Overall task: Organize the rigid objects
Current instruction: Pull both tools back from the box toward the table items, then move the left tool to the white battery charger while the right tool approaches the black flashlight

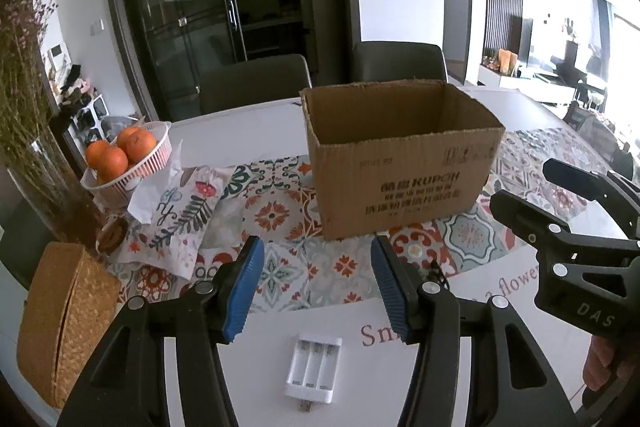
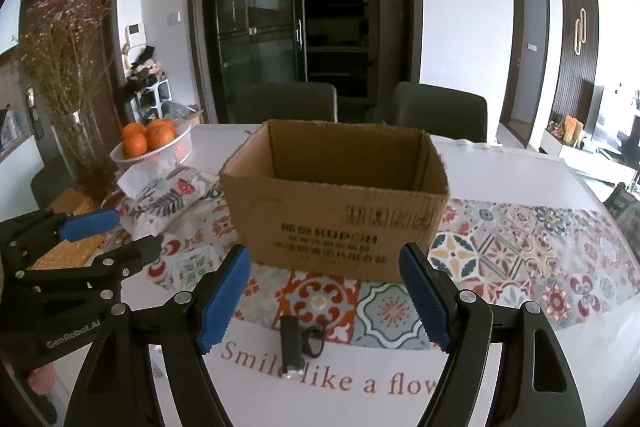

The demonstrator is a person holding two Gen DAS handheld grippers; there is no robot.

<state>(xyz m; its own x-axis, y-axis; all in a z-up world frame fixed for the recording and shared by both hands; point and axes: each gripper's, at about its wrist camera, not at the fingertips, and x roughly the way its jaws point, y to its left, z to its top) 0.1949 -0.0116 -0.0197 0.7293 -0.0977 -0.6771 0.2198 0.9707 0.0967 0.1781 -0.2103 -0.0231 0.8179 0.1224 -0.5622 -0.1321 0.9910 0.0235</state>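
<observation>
Two hand-held grippers hover side by side over the white worktop (image 1: 256, 367), each with jaws apart and nothing between them: the left hand-held gripper (image 1: 318, 291) stands above a white battery charger (image 1: 314, 367), and the right hand-held gripper (image 2: 326, 303) above a small black device (image 2: 291, 347) with a cord. Beyond both, an open cardboard box (image 2: 336, 223) sits upright on the patterned runner (image 2: 540, 267), with a basket of oranges (image 1: 128, 159) off to the left.
</observation>
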